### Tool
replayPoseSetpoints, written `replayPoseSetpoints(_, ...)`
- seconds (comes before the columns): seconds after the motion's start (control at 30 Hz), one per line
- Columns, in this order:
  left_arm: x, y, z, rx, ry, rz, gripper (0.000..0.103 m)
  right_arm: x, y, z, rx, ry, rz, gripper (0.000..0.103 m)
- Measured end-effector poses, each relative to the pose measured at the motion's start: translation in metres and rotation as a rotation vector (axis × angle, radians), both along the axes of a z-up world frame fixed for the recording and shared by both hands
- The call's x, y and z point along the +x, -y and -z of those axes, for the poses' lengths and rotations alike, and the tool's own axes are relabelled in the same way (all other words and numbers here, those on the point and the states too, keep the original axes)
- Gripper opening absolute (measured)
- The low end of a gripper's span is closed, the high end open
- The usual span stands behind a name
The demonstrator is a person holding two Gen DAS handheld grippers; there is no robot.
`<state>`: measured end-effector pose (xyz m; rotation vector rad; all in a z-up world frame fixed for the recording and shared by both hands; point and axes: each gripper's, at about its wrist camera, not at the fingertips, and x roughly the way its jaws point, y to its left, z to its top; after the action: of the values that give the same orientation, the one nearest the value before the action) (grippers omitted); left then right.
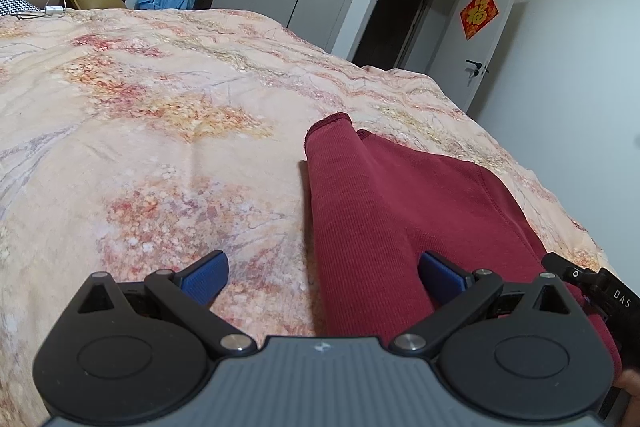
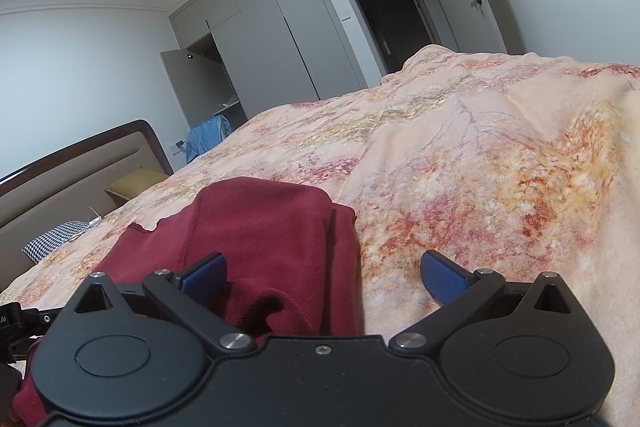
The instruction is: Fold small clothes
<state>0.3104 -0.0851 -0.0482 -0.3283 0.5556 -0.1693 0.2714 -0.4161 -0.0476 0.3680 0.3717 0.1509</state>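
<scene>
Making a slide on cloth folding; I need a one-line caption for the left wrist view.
Open left gripper poised over the edge of a folded dark red garment on a floral bedspread.

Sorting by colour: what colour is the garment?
Dark red garment, clearest in the left wrist view.

The small garment point(image 1: 400, 211) is dark red, made of a soft knitted cloth with fine ribs. It lies flat on the bed, partly folded: a long narrow part point(image 1: 340, 187), maybe a sleeve or a folded side, is laid over the wider body along its edge. The end of this part shows a stitched hem. In the right wrist view the garment point(image 2: 264, 227) shows a seam line and one wavy edge at its left.
</scene>
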Motion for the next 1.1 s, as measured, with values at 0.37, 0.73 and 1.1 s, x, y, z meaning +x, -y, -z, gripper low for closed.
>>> replayPoseSetpoints(0.37,0.0027,-0.0014,-0.0026,0.006,-0.025,0.014,0.103,0.0,0.0004,0.0002,0.001,0.0,0.0,0.103)
replayPoseSetpoints(0.73,0.0036,-0.0017,-0.0036,0.01,-0.032,0.021,0.103,-0.0002,0.0006,0.0003,0.001,0.001,-0.001,0.103)
replayPoseSetpoints(1.1,0.009,-0.0017,-0.0074,0.024,-0.059,0.043,0.103,-0.0002,0.0007,0.0004,0.002,0.003,-0.003,0.103)
